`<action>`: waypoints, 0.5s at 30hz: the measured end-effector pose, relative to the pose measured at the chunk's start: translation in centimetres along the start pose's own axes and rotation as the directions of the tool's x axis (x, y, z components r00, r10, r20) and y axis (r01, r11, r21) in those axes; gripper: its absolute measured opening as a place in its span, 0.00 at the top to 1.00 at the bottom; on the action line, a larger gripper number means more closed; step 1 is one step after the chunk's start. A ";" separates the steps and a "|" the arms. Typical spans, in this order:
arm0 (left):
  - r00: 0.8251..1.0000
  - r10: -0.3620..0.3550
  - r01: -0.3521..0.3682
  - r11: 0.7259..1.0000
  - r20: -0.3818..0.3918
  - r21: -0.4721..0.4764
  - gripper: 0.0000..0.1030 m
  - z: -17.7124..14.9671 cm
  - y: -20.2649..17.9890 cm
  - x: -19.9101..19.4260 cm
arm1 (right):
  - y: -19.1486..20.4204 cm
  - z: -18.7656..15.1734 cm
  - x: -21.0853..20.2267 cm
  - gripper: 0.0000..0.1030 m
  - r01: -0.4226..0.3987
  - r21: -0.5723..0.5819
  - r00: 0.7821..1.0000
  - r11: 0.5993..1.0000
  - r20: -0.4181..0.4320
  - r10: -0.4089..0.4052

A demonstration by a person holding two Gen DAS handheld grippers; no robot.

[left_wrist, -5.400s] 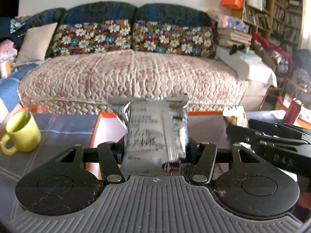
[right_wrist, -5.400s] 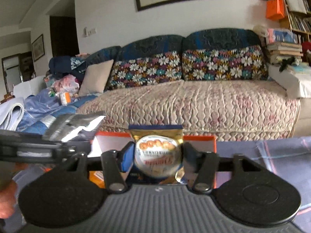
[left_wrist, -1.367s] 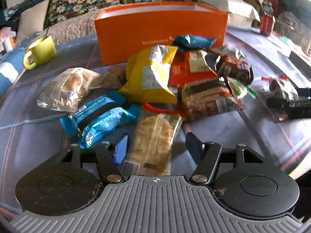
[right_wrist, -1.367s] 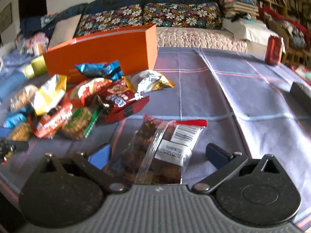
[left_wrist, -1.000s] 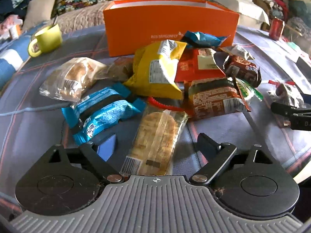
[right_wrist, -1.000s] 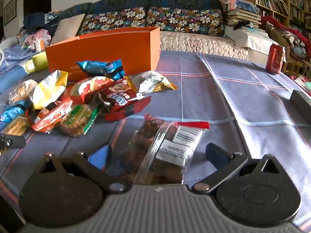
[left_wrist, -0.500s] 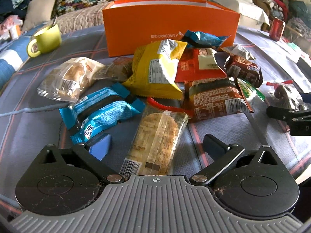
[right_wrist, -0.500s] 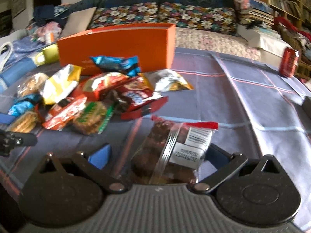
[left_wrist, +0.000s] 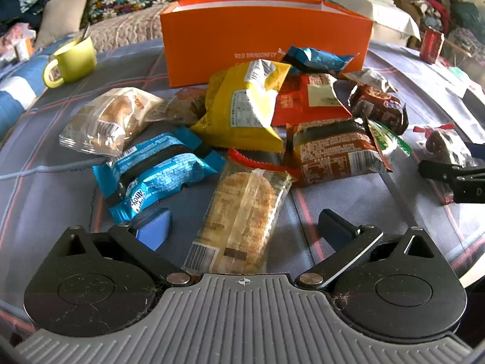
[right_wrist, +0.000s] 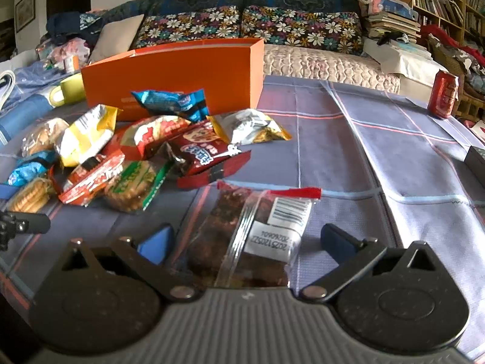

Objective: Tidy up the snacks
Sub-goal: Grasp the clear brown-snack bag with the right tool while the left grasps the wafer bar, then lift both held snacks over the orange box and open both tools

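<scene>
Both tongs spread wide: left tongs (left_wrist: 244, 223) straddle cracker pack (left_wrist: 239, 218), right tongs (right_wrist: 245, 244) straddle brownie bag (right_wrist: 251, 236), aligned lengthwise for pickup.

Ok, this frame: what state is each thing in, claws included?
Left claw: open, jaws have just been opening, astride the cracker pack, not pressing it.
Cracker pack: sealed, flat on the cloth.
Right claw: open, astride the brownie bag.
Brownie bag: sealed, flat on the cloth.
Orange box: upright, top open.
Mug: upright, spoon inside.
Can: upright.
</scene>
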State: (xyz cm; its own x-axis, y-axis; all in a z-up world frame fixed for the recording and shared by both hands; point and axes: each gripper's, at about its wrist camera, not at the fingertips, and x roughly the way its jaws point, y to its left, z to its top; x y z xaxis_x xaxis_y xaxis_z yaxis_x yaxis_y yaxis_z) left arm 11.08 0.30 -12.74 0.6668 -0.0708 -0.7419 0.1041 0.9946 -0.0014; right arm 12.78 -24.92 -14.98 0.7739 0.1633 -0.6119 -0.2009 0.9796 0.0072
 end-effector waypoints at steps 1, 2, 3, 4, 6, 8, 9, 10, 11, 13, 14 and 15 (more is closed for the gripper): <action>1.000 -0.005 0.005 1.000 0.003 0.003 0.22 0.0 -0.1 -0.1 | 0.0 0.0 0.0 0.01 -0.002 0.000 1.000 1.000 0.002 0.002; 1.000 -0.015 0.015 1.000 0.009 0.013 0.27 0.0 -0.2 -0.2 | -0.1 -0.1 -0.1 0.04 0.000 -0.001 1.000 1.000 0.006 0.000; 0.999 -0.031 0.030 0.999 0.017 0.031 0.42 0.0 -0.4 -0.4 | -0.2 -0.1 -0.3 0.09 0.002 -0.001 1.000 1.000 0.016 -0.002; 0.998 -0.050 0.048 0.997 0.027 0.052 0.67 0.0 -0.5 -0.7 | -0.5 0.0 -0.7 0.31 -0.004 0.005 0.999 1.000 0.033 0.004; 0.996 -0.082 0.080 0.994 0.023 0.080 0.96 0.3 -0.6 -1.0 | -1.4 0.0 -1.1 0.43 -0.016 0.050 0.999 0.999 0.039 0.014; 0.996 -0.086 0.085 0.994 0.002 0.065 0.97 0.7 0.0 -1.1 | -2.2 -0.1 -1.4 0.43 -0.033 0.098 0.999 0.995 0.043 0.029; 0.996 -0.088 0.088 0.995 -0.001 0.046 0.97 0.8 0.5 -1.3 | -2.6 0.0 -1.6 0.43 -0.045 0.121 0.998 0.992 0.045 0.040; 0.995 -0.104 0.104 0.994 0.003 0.019 0.97 1.0 1.2 -1.7 | -2.8 0.0 -1.8 0.43 -0.058 0.142 0.997 0.988 0.050 0.052; 0.992 -0.122 0.122 0.993 0.013 -0.007 0.97 1.2 1.8 -2.2 | -3.0 0.3 -2.2 0.43 -0.072 0.162 0.996 0.984 0.063 0.063; 0.989 -0.141 0.143 0.989 0.052 -0.037 0.97 2.1 2.8 -3.6 | -2.9 1.1 -3.2 0.43 -0.090 0.174 0.992 0.981 0.102 0.073; 0.988 -0.139 0.142 0.989 0.073 -0.039 0.97 2.6 3.1 -4.4 | -2.8 1.7 -3.8 0.43 -0.097 0.168 0.989 0.981 0.126 0.076; 0.986 -0.136 0.140 0.990 0.096 -0.033 0.97 3.3 3.3 -5.0 | -2.7 2.4 -4.2 0.44 -0.106 0.160 0.986 0.981 0.147 0.082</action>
State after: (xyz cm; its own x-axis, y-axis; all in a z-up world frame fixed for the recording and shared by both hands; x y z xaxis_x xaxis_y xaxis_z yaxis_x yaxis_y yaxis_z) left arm 10.53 3.71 -6.80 0.7145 -0.2124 -0.6666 0.1717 0.9769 -0.1272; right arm 11.50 -27.94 -10.52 0.8347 0.2587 -0.4861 -0.1829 0.9629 0.1983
